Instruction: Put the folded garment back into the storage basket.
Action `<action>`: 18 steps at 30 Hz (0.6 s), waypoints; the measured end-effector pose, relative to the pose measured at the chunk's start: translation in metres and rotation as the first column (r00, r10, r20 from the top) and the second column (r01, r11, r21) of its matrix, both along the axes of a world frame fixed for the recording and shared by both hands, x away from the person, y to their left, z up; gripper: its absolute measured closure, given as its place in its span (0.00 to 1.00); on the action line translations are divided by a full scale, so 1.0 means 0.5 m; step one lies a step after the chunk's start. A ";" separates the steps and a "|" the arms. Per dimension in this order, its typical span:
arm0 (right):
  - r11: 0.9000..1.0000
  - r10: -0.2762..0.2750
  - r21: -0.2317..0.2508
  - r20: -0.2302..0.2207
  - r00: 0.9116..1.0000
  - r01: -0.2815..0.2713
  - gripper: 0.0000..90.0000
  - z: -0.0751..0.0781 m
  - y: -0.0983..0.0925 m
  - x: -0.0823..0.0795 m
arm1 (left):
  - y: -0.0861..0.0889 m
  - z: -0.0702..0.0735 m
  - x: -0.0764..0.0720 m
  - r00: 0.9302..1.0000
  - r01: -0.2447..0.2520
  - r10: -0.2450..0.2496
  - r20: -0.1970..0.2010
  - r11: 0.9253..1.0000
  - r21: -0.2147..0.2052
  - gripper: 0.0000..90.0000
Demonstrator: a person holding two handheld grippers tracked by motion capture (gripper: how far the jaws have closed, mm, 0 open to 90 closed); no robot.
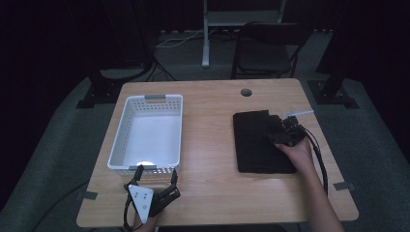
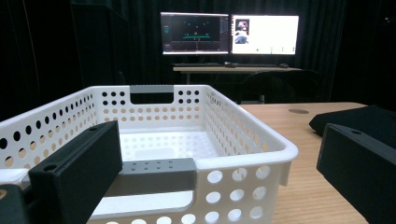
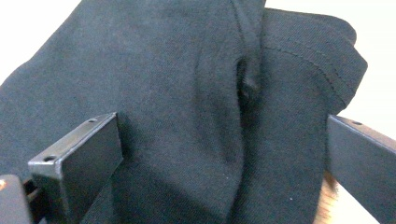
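No writing is legible anywhere. The folded black cloth [image 1: 261, 142] lies right of centre on the table [image 1: 212, 145], seams showing. The right gripper [image 1: 285, 130] hovers wide over it; the left gripper [image 1: 154, 186], also wide, faces the white basket [image 1: 126, 121].

The right gripper [image 1: 285, 129] sits over the black cloth [image 1: 256, 142], so the part of the cloth under it is hidden, and from above its tips are too dark to pick out. In the right gripper view the cloth [image 3: 187, 116] runs off the top, left and bottom edges. In the left gripper view the white basket [image 2: 243, 140] is cut off at the bottom and left. The screens [image 2: 229, 33] far behind are too small to read.
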State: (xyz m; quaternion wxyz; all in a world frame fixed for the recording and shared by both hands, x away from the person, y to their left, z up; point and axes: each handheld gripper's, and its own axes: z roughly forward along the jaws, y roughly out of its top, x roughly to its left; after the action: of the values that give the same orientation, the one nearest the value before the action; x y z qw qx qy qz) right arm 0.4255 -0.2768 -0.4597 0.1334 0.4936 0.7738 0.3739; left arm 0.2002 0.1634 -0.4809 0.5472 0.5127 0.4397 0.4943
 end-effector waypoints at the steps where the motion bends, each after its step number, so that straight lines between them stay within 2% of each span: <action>1: 1.000 0.003 -0.005 -0.002 1.000 -0.003 0.00 0.000 0.001 0.000 | 0.000 0.000 0.000 1.000 0.000 0.000 0.000 1.000 0.000 0.01; 6: 0.999 0.035 -0.026 -0.022 0.999 -0.036 0.02 0.004 0.007 -0.003 | 0.000 0.000 0.000 1.000 -0.001 0.001 0.000 1.000 0.000 0.01; 11: 0.999 0.034 -0.024 -0.037 0.999 -0.035 0.16 0.012 0.010 -0.011 | 0.000 0.000 0.000 1.000 -0.001 0.001 0.001 1.000 0.000 0.01; 13: 0.999 0.030 -0.021 -0.040 0.999 -0.031 0.18 0.013 0.011 -0.013 | 0.000 0.000 0.000 1.000 -0.001 0.001 0.001 1.000 -0.001 0.01; 18: 0.999 0.033 0.000 -0.057 0.998 -0.033 0.35 0.018 0.010 -0.016 | -0.001 0.000 -0.002 1.000 0.008 -0.008 -0.008 1.000 0.005 0.02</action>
State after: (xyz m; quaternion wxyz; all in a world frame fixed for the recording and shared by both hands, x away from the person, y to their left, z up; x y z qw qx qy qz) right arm 0.4176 -0.2718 -0.4508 0.1052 0.4911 0.7857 0.3612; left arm 0.1994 0.1631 -0.4808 0.5460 0.5178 0.4388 0.4911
